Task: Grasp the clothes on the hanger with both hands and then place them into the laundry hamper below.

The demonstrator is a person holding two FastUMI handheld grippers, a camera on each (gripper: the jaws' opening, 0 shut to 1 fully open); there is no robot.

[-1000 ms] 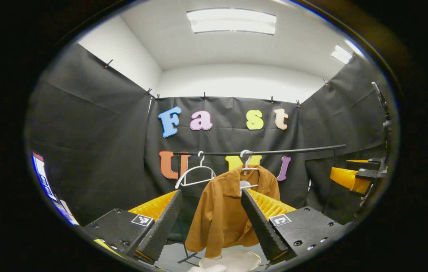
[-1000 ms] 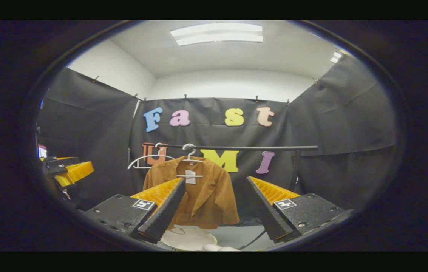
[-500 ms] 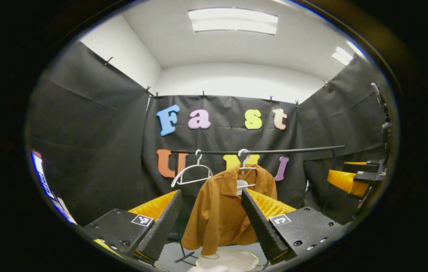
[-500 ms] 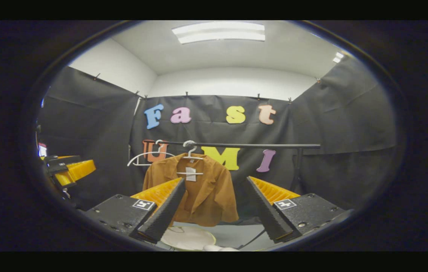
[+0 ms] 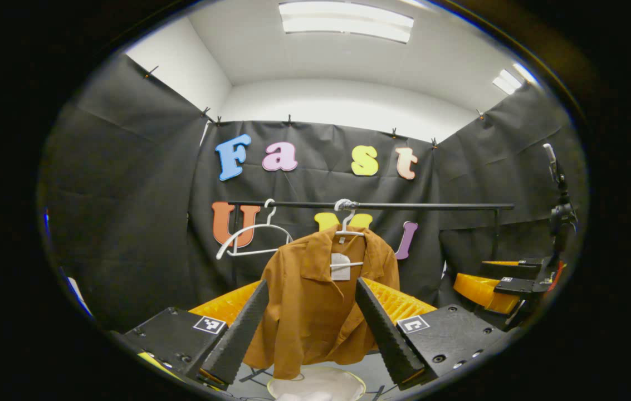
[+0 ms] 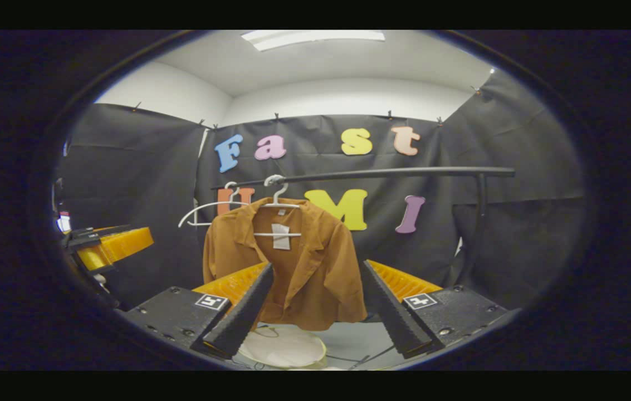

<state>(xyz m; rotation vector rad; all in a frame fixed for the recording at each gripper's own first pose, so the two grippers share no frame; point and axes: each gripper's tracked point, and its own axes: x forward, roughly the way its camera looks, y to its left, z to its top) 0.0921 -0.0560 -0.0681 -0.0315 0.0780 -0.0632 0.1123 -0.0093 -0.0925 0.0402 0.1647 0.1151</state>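
Shirt point(image 5: 315, 301) w/ pale neck tag point(image 5: 340, 267), print unreadable; hangs on hanger point(image 5: 347, 231) on rail point(image 5: 432, 206). 2 hangers on rail: 2nd hanger point(image 5: 251, 234) bare, beside shirt. Hamper point(image 6: 283, 346) under shirt. Left gripper point(image 5: 315, 328) jaws wide apart, holding nothing, short of shirt. Right gripper point(image 6: 315, 312) same, nothing touched.

Matt brown cloth on the shirt point(image 5: 315, 301), soft and lightly creased, with a pale paper-like tag point(image 5: 340, 267). Smooth white plastic on the hanger point(image 6: 278, 217); smooth dark rail point(image 6: 382, 173), faintly glossy. Ridged, rough-looking fingers point(image 6: 240, 320).
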